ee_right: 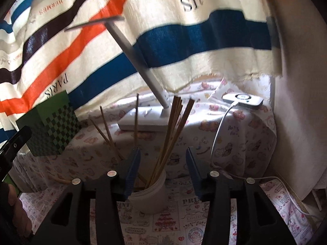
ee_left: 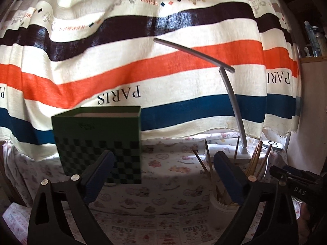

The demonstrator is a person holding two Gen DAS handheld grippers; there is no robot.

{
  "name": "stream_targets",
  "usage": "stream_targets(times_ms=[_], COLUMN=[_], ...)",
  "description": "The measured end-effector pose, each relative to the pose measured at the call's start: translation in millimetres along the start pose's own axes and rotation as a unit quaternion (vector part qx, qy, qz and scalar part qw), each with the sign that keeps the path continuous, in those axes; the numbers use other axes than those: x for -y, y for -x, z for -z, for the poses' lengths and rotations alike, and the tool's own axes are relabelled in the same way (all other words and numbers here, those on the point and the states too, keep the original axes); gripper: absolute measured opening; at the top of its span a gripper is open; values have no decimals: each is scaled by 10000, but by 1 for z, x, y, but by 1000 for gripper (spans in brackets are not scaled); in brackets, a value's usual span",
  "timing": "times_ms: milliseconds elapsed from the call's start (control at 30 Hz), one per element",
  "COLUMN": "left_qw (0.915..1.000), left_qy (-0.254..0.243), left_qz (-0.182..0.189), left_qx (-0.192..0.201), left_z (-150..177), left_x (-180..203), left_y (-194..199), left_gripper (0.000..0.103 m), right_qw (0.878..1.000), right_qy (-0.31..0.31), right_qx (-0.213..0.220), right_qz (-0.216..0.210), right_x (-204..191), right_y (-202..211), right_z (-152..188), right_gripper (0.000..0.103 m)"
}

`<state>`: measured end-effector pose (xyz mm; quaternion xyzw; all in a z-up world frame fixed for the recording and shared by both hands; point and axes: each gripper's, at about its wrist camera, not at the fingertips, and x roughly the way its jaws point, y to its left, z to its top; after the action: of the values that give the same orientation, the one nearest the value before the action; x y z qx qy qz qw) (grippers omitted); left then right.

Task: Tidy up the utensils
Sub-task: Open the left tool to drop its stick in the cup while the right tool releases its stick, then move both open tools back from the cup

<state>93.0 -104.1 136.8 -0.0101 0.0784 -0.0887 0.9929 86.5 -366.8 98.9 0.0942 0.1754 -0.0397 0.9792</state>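
Note:
A white cup point(ee_right: 152, 196) stands upright on the printed tablecloth and holds several wooden chopsticks point(ee_right: 173, 126); some lean left, a bundle leans right. My right gripper point(ee_right: 163, 159) is open and empty, its blue pads on either side of the cup's top and the chopstick bundle. In the left wrist view the cup point(ee_left: 222, 214) and chopsticks point(ee_left: 254, 159) sit behind the right finger. My left gripper point(ee_left: 163, 163) is open and empty, to the left of the cup. The right gripper's body point(ee_left: 296, 181) shows at the right edge.
A green checkered box point(ee_left: 98, 143) stands at the left back. A white desk lamp point(ee_right: 143, 120) stands behind the cup. A white charger puck point(ee_right: 243, 99) with a cable lies at the back right. A striped cloth point(ee_left: 143, 51) hangs behind. A wall is at right.

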Motion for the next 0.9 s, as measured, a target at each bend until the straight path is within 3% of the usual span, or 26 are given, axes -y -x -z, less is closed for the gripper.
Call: stream_targets(times_ms=[167, 300, 500, 667, 900], left_qw=[9997, 9996, 9998, 9997, 9993], left_qy=[-99, -246, -178, -177, -6], left_qz=[100, 54, -24, -162, -215], left_qx=[197, 137, 76, -92, -320], left_z=[-2, 8, 32, 57, 88], left_x=[-12, -18, -34, -47, -62], left_y=[32, 48, 62, 60, 54], left_gripper=[102, 102, 102, 102, 102], right_qw=[9990, 9957, 9932, 9864, 9888], right_qy=[-58, 192, 591, 720, 755], right_qx=[273, 521, 794, 1471, 1270], right_qz=[-349, -738, -609, -169, -226], right_x=[-11, -26, -45, -48, -47], right_y=[29, 46, 57, 67, 55], right_z=[-1, 5, 22, 45, 59], right_gripper=[67, 91, 95, 103, 103])
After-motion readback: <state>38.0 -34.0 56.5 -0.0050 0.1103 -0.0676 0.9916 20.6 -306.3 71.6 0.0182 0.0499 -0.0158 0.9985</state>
